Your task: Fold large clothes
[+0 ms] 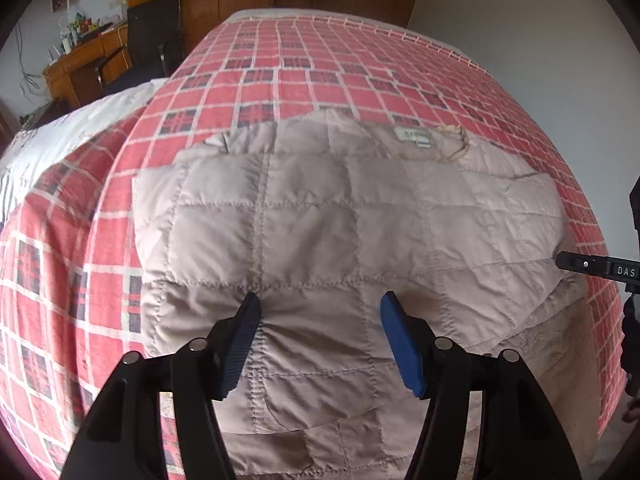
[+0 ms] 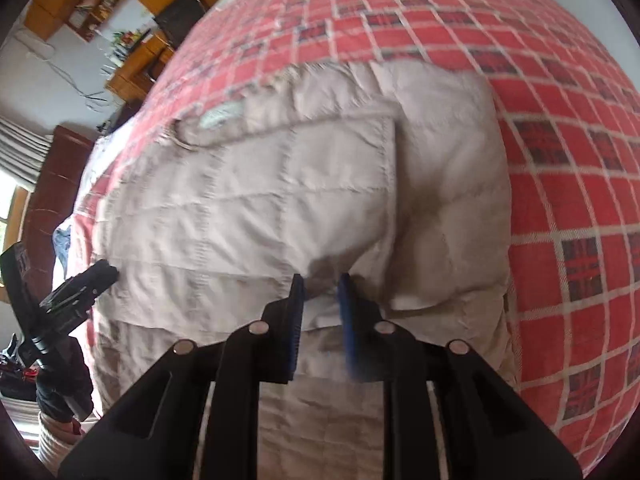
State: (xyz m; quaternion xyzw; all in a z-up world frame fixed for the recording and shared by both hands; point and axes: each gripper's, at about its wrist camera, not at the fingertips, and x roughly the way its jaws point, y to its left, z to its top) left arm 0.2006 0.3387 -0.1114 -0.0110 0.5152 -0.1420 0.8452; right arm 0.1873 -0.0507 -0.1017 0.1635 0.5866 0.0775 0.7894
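- Lying spread on the red plaid bedcover point(image 1: 360, 64): a beige quilted jacket point(image 1: 320, 216), partly folded, collar and label point(image 1: 414, 136) towards the far side.
- Seen only from the left wrist: white bedding point(image 1: 60, 136) at the bed's left edge, a black chair point(image 1: 154, 36) and a wooden desk point(image 1: 84, 64) beyond it, a plain white wall on the right.
- Left gripper point(image 1: 320, 308) over the near part of the jacket, jaws wide apart, blue pads point(image 1: 400, 344) touching or just above the fabric, nothing clamped between them.
- Black tip of the other tool poking in from the right edge of that view, at the jacket's side.
- Seen only from the right wrist: a folded-over panel with a straight stitched edge lying on top of the jacket point(image 2: 280, 208), a curtained window point(image 2: 16, 168) at far left, the left gripper point(image 2: 96, 276) at the jacket's left edge with a sleeve below it.
- Right gripper point(image 2: 320, 284) with jaws nearly together, pinching a bunched fold of the jacket between the pads.
- Right view blurred, stitching soft; quilt squares and creases sharper in the left view.
- Nothing else resting on the bedcover near the jacket in either view.
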